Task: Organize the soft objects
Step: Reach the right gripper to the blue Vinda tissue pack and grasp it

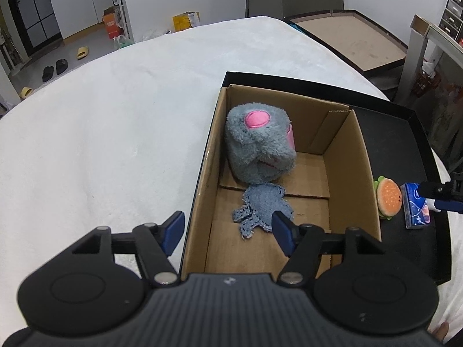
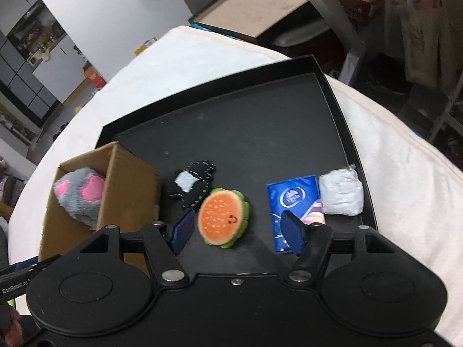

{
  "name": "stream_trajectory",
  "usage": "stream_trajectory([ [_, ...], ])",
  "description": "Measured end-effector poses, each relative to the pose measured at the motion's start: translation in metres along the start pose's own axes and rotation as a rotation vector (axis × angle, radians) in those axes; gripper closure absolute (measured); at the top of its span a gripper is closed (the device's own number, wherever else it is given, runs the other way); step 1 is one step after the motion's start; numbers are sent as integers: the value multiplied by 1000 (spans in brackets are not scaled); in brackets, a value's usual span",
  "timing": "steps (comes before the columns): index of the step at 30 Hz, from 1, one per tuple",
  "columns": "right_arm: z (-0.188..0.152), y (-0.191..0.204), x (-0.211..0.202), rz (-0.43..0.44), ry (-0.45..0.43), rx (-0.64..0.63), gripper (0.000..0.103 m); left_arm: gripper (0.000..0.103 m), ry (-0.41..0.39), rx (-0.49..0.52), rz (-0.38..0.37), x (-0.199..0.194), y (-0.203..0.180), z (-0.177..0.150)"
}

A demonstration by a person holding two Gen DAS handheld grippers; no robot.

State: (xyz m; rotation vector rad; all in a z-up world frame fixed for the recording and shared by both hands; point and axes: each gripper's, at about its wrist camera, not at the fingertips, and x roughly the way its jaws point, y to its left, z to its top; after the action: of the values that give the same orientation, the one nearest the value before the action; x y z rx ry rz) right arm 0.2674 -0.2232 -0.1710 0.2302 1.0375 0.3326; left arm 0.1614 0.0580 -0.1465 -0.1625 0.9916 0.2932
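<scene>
A cardboard box stands in the left part of a black tray. Inside it sit a grey plush with pink patches and a denim patch. My left gripper is open and empty above the box's near left wall. My right gripper is open and empty just above a plush burger. On the tray also lie a black stitched patch, a blue tissue pack and a white soft bundle. The burger and tissue pack also show in the left wrist view.
The tray lies on a white fleece-covered table. A brown board and shelving stand beyond the table's far right. The right gripper's tip shows at the left view's right edge.
</scene>
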Motion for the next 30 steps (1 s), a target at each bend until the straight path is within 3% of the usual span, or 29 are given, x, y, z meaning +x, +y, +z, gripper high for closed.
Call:
stream_trajectory([
  [11, -2, -20, 18, -54, 33, 11, 31, 37, 22, 25, 61, 10, -15, 6],
  [20, -9, -29, 39, -134, 92, -16, 31, 35, 38, 44, 105, 13, -24, 9],
  [21, -10, -29, 42, -140, 102, -22, 32, 35, 38, 45, 109, 13, -24, 9],
  [24, -13, -30, 49, -162, 133, -39, 52, 35, 39, 53, 114, 11, -26, 10],
  [30, -15, -34, 42, -143, 116, -17, 53, 35, 40, 69, 118, 7, -26, 11],
])
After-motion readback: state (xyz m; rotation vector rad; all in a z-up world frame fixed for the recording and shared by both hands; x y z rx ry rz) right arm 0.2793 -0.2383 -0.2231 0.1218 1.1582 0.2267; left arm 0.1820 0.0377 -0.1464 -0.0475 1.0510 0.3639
